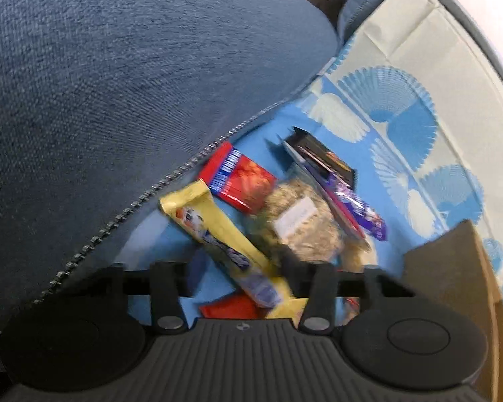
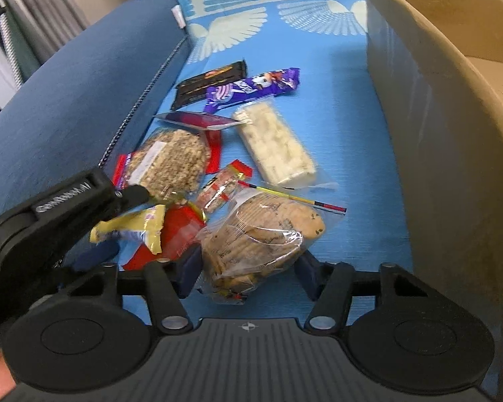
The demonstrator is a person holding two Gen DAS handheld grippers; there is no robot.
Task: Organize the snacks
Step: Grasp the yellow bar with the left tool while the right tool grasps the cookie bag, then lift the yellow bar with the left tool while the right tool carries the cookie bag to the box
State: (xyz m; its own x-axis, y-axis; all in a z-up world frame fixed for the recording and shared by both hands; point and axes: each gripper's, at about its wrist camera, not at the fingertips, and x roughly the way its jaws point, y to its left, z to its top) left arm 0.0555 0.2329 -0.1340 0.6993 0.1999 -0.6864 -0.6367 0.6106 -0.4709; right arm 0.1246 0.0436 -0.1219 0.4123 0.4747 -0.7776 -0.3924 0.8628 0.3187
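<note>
- No legible text anywhere; print on the purple foil bar wrapper (image 2: 251,88) and the yellow plastic wrapper (image 1: 218,231) is too blurred.
- White label on clear granola bag (image 2: 171,160): unreadable.

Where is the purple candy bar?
In the right wrist view, the purple foil-wrapped candy bar lies on the blue patterned sheet, overlapping the black wrapper, above the clear-wrapped white bar.

Left gripper (image 1: 244,278): angled downward, jaws narrowed, pads pinching a yellow wrapper (image 1: 218,231) that runs between them.
Right gripper (image 2: 246,264): pitched steeply downward, jaws about half apart, blue pads (image 2: 187,268) pressed on either side of a cookie bag (image 2: 261,234).
</note>
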